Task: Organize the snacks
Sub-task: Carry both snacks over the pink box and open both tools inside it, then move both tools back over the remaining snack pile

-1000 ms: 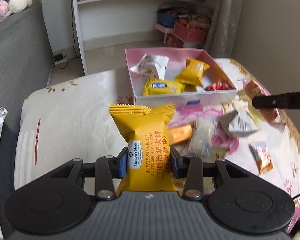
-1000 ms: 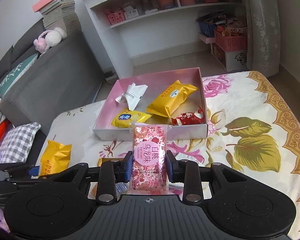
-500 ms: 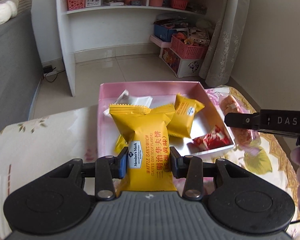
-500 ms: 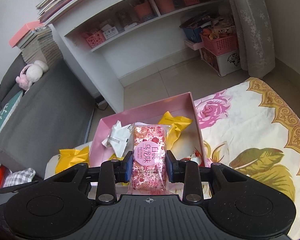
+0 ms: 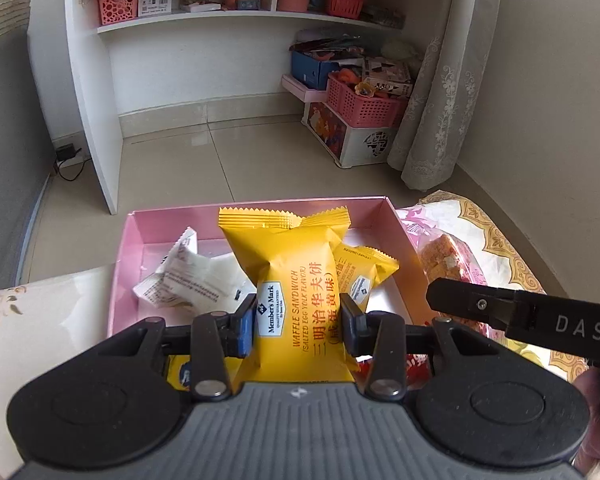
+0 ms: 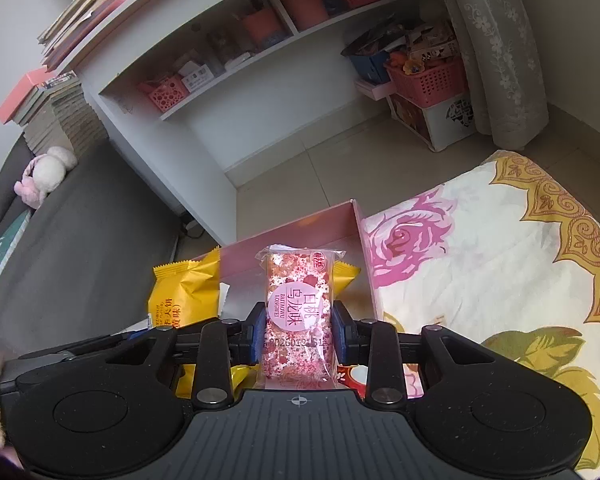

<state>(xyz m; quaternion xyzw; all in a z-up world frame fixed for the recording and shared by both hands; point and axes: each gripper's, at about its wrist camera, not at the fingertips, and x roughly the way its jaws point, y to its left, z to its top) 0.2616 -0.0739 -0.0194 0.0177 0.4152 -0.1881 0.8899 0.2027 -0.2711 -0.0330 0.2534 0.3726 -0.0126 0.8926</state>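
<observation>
My left gripper is shut on a yellow waffle sandwich packet, held upright over the pink box. Inside the box lie a white packet and another yellow packet. My right gripper is shut on a pink speckled snack bar, also over the pink box. The right gripper's finger with its bar shows at the right of the left wrist view. The left gripper's yellow packet shows at the left of the right wrist view.
The box stands on a flowered cloth near its far edge. Beyond it are tiled floor, a white shelf unit, pink baskets and a curtain. A grey sofa runs along the left.
Both grippers have moved forward with their packets, from over the cloth in front of the box to above the box. The loose snacks on the cloth have dropped out of view.
</observation>
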